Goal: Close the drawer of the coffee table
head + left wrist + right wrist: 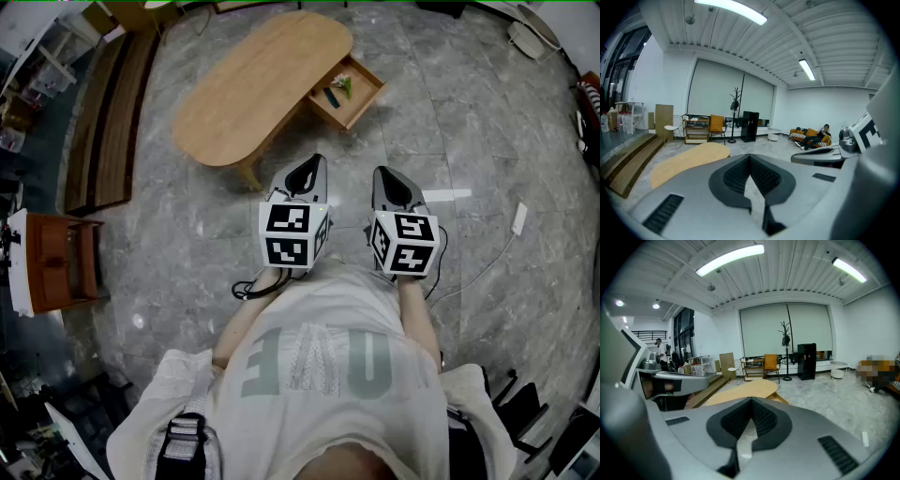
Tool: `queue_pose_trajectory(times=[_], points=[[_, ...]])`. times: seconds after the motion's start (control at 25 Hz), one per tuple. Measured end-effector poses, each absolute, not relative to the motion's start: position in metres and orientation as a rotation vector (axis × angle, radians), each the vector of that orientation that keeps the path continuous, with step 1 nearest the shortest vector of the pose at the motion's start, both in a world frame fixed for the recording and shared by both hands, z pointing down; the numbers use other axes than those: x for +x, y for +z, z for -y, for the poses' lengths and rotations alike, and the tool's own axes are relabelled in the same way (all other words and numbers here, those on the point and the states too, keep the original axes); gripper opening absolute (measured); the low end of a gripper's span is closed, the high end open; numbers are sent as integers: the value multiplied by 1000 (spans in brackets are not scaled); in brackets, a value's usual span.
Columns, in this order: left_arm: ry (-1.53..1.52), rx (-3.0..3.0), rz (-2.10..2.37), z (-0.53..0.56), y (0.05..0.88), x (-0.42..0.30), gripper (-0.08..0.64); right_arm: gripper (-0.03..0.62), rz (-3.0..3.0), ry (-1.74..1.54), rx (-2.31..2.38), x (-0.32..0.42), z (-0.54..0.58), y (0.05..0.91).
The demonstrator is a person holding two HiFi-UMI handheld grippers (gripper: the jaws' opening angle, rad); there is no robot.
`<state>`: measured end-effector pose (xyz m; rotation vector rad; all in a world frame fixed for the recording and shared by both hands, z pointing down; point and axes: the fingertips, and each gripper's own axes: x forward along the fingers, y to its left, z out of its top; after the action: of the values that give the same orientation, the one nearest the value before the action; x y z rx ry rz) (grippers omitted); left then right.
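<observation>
Standing open, the drawer (367,102) holds small items (338,88); left gripper (315,162) and right gripper (382,174) sit closed.

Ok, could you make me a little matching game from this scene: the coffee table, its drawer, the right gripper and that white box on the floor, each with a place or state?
Things:
1. coffee table
2. drawer
3. right gripper
4. white box

Places and states:
A. shut, with nothing between its jaws
B. lying on the floor, on a cable, at the right of the head view
C. oval, light wood
D. pulled open, small items inside

Pairs: 1-C; 2-D; 3-A; 4-B
</observation>
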<state>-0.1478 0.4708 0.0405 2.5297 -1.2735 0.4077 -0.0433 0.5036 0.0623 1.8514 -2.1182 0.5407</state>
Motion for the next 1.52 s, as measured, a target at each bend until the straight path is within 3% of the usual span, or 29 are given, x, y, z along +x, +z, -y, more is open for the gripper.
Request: queue_pose_trajectory(times=[0.92, 1.52], points=[[349, 2419, 1411, -447, 39, -196, 9, 5, 2176, 700, 1894, -34, -480, 77], [365, 2482, 1339, -273, 51, -146, 9, 5, 2127, 719, 1928, 5, -332, 96]])
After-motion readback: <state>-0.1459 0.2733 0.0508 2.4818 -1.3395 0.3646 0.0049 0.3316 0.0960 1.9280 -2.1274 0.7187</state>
